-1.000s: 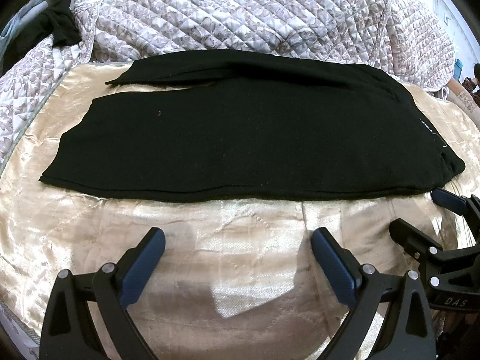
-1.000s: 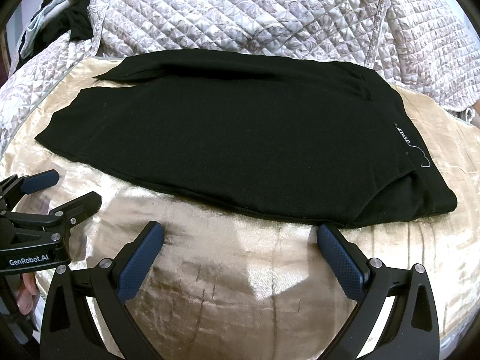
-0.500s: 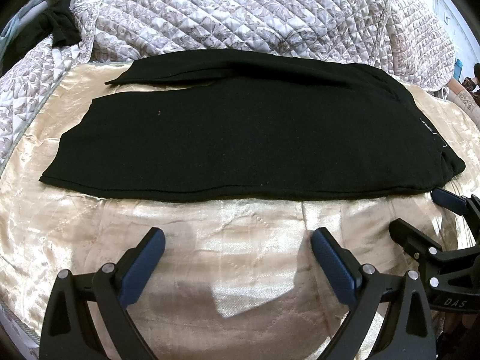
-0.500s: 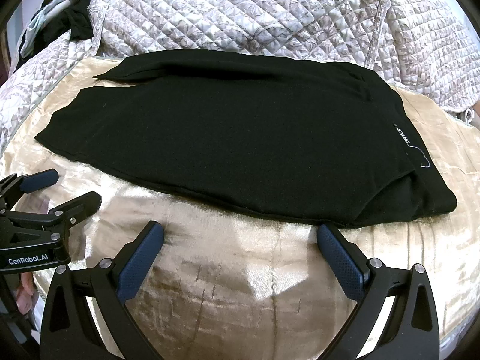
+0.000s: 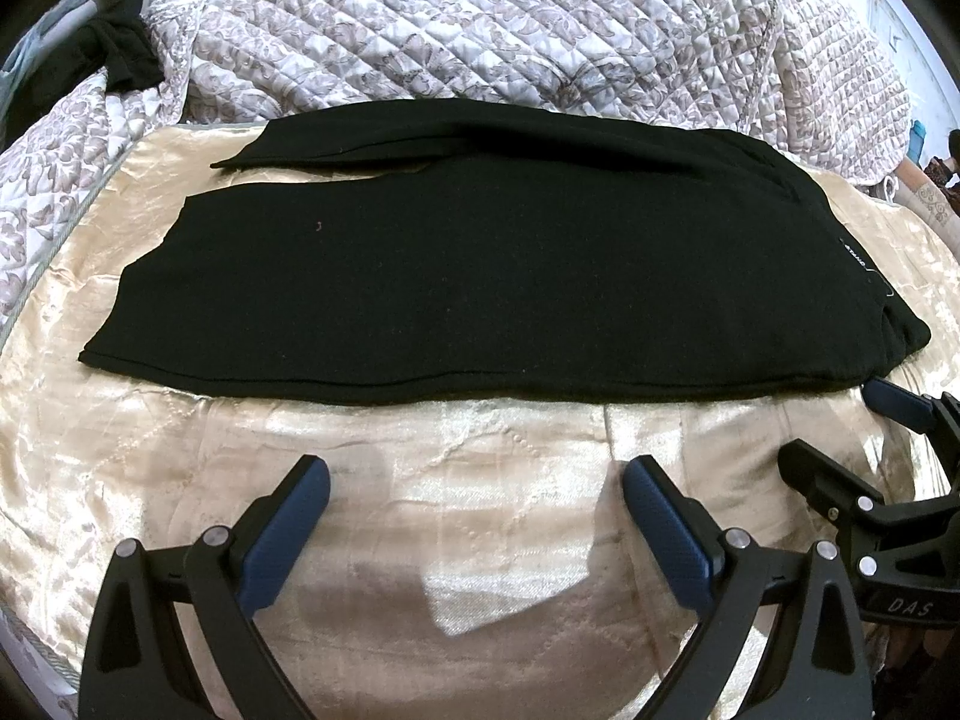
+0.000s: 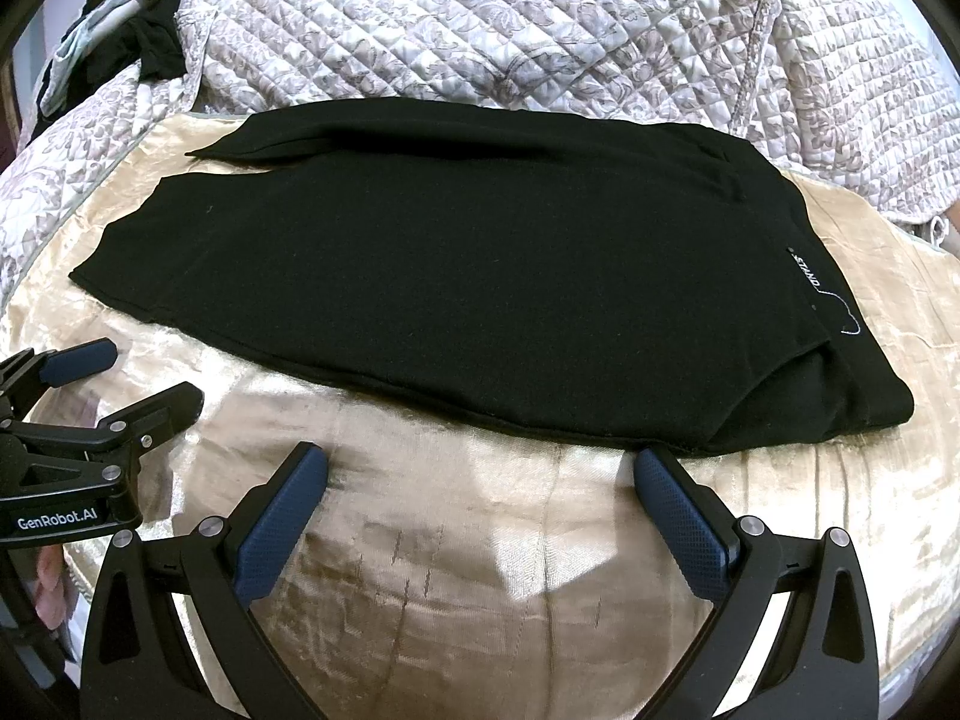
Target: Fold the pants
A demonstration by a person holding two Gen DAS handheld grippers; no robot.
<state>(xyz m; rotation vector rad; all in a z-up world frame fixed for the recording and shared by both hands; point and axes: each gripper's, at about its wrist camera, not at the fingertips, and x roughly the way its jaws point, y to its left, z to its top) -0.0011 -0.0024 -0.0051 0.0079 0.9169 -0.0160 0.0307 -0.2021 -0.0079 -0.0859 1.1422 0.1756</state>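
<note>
Black pants (image 5: 480,276) lie flat on a gold satin cover (image 5: 480,480), just beyond both spread, empty grippers: left gripper (image 5: 477,495), right gripper (image 6: 480,480). Only the right view shows the waistband label (image 6: 807,270) clearly (lettering unreadable). A quilted blanket (image 6: 540,18) lies beyond.

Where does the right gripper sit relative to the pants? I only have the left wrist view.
Observer: In the right wrist view the right gripper is open over the gold cover; one of its fingers ends at the near edge of the pants.
Operator: Which end?
Observer: The waist end, below the sewn label.
Operator: And my left gripper from outside?
Observer: The left gripper is open too, beside the leg end, clear of the pants.
</note>
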